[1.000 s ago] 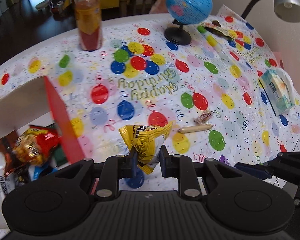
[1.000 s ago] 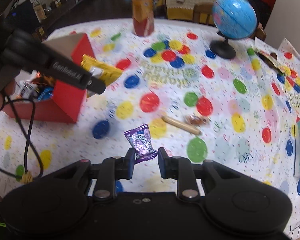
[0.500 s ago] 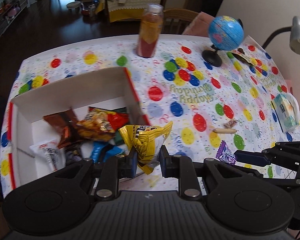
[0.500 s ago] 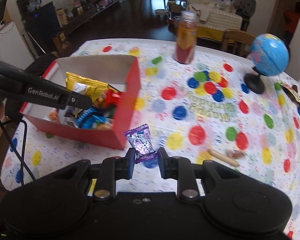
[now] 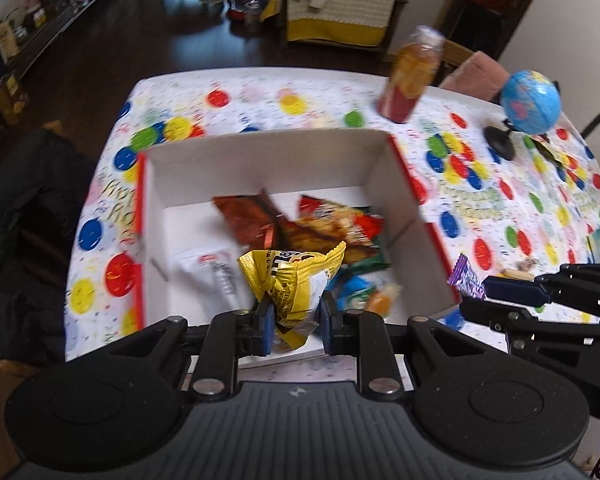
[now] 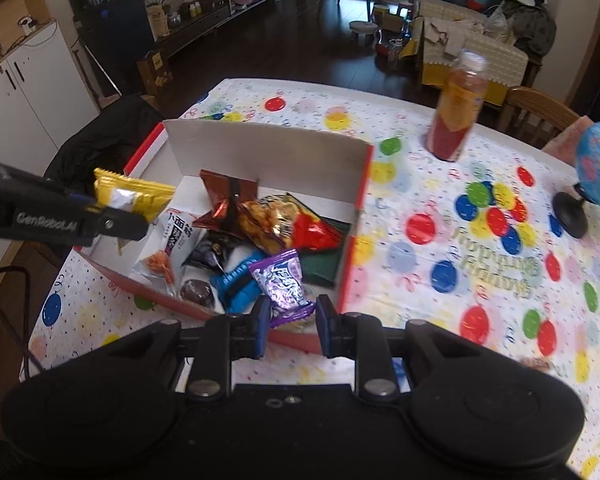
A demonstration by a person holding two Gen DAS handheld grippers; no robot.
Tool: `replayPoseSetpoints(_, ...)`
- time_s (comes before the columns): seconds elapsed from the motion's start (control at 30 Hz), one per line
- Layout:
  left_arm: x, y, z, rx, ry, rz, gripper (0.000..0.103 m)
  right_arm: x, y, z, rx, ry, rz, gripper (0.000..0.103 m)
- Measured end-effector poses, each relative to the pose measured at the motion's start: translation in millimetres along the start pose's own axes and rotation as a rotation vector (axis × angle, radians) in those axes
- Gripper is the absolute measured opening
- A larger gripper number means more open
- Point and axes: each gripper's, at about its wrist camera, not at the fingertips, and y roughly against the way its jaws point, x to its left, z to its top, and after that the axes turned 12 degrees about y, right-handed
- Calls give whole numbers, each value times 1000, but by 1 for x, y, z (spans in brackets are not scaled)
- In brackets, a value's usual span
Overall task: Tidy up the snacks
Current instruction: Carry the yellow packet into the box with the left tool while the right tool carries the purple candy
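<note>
mostly sorted: several packets already in red box (image 5: 416, 216). left gripper (image 5: 294, 316) clamped on yellow packet (image 5: 290, 276), over box interior. right gripper (image 6: 290, 316) clamped on purple candy (image 6: 282, 280), over box's 5 o'clock corner. two drops left, plus small snacks on tablecloth (image 5: 516, 208) at 3 o'clock.

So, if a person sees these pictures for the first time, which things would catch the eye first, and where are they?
Probably the open red cardboard box with white inside, standing on the table covered by a balloon-print birthday cloth and holding a heap of bright snack packets. Next, the crinkled yellow snack bag held in the left gripper above the box, and the small purple foil candy packet in the right gripper over the box's near corner.
</note>
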Motion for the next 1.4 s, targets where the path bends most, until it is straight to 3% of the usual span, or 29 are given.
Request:
replayPoseSetpoints(0.3,36,-31,11,48,38,60,22,14,-55,25,69,9,-4,22)
replayPoseSetpoints(0.6,37,-66,10,107,-15,98,22,14,-93,28,141,5,2,22)
replayPoseSetpoints(0.87,37,-85,8,145,-23,101,22,11,-107,25,169,-12,9,23)
replayPoseSetpoints(1.1,35,-88,4,132,-32,104,22,13,-110,21,176,-23,12,25)
replayPoseSetpoints(1.27,33,-84,0,114,-44,114,26,15,-105,19,168,-31,8,31)
replayPoseSetpoints(1.4,32,-78,-3,102,-52,114,32,17,-96,16,164,-32,7,42)
